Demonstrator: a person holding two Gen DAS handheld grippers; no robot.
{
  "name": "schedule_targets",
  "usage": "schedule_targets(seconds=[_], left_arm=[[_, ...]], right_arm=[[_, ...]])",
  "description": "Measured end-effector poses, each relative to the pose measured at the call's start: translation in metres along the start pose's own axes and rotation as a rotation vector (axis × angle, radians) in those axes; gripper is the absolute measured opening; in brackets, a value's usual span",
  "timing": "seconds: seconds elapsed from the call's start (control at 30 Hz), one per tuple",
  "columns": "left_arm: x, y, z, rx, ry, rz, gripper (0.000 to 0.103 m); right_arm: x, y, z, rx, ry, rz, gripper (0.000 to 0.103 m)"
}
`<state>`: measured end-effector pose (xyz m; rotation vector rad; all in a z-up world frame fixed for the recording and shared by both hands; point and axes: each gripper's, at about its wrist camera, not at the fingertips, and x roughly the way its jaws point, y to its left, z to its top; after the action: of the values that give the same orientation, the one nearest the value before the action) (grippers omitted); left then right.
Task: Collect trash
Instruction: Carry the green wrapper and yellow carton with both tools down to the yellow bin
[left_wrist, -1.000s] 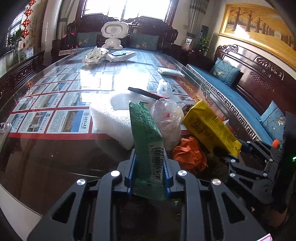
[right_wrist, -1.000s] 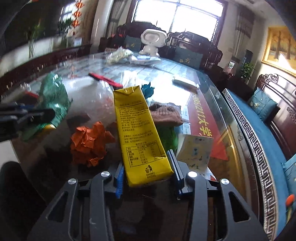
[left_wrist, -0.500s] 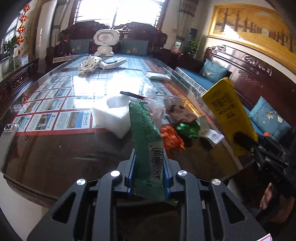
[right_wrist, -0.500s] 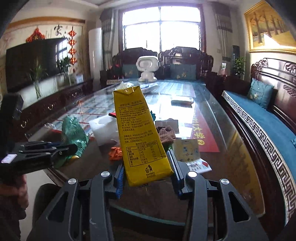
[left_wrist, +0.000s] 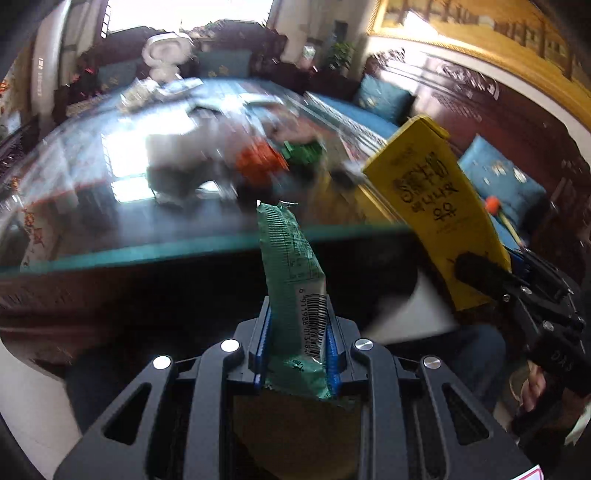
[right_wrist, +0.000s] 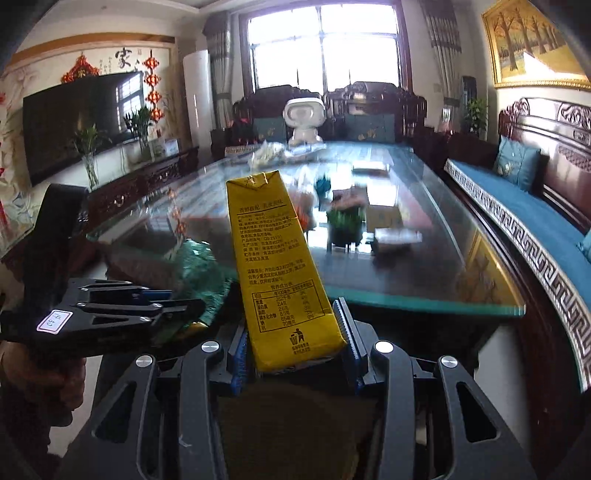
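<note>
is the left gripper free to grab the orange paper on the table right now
Probably not: the left gripper is shut on the green wrapper, and the orange paper lies beyond the table edge.

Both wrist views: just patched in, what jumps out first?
A tall yellow carton stands upright, clamped in the right claw at center frame. In the left wrist view, a green wrapper with a barcode is pinched in the left claw. Behind both lies the glass table, with blurred orange and green scraps farther back on it.
</note>
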<state>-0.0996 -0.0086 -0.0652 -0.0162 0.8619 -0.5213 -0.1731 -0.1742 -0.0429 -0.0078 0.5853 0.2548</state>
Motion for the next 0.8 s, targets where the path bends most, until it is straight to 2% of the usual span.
schedule_targets(seconds=[0.27,0.4,0.47,0.53,0.57,0.67,0.8], left_arm=[[0.047,-0.025,-0.074,0.055,0.245,-0.079,0.025],[0.064,-0.030,-0.094,0.081,0.328,-0.103,0.028],[0.070,-0.035,-0.103,0.104,0.365,-0.108,0.034],[0.075,-0.034,-0.107,0.102,0.397,-0.106,0.066],[0.078,-0.034,-0.110,0.102,0.405,-0.097,0.071],[0.079,-0.028,-0.115,0.099,0.422,-0.087,0.074],[0.076,-0.018,-0.113,0.081,0.400,-0.058,0.077]], right_arm=[[0.001,-0.001,-0.068,0.081,0.156,-0.023,0.040],[0.006,0.000,-0.092,0.094,0.210,-0.029,0.040],[0.009,0.001,-0.103,0.087,0.245,-0.033,0.040],[0.012,0.001,-0.110,0.086,0.274,-0.038,0.040],[0.013,0.000,-0.113,0.087,0.283,-0.041,0.040],[0.017,-0.006,-0.123,0.092,0.314,-0.050,0.040],[0.025,-0.009,-0.134,0.092,0.357,-0.053,0.040]])
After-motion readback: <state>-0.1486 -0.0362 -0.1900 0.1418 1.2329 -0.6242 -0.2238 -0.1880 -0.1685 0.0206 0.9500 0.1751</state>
